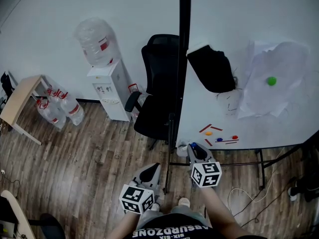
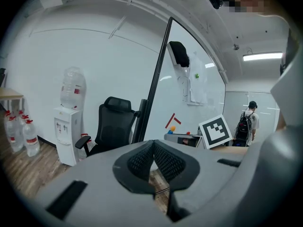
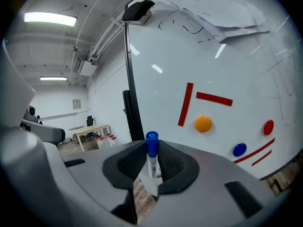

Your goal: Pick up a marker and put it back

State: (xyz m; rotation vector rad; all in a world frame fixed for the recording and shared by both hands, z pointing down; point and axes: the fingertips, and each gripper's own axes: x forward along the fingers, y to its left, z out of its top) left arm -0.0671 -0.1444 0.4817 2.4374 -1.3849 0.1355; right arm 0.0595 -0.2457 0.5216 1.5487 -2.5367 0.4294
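Observation:
My right gripper [image 3: 151, 148] is shut on a white marker [image 3: 152, 161] with a blue cap, which stands upright between the pads. In the head view this gripper [image 1: 196, 149] is held just before the lower left corner of the whiteboard [image 1: 234, 29], the marker's blue cap [image 1: 193, 145] showing at its tip. Close ahead on the board are two red strips [image 3: 186, 104], an orange magnet [image 3: 203, 123], a blue magnet [image 3: 239, 149] and a red magnet [image 3: 268, 126]. My left gripper [image 1: 152, 169] hangs lower and to the left, over the floor. Its jaws [image 2: 152, 148] meet with nothing between them.
A black office chair [image 1: 157, 83] stands left of the board's dark post [image 1: 184, 59]. A water dispenser [image 1: 109, 88], several bottles [image 1: 60, 108] and a wooden table [image 1: 20, 101] line the wall. Papers [image 1: 274, 78], a green magnet [image 1: 271, 81] and a black cloth [image 1: 214, 68] hang on the board. A person with a backpack [image 2: 247, 124] stands far off.

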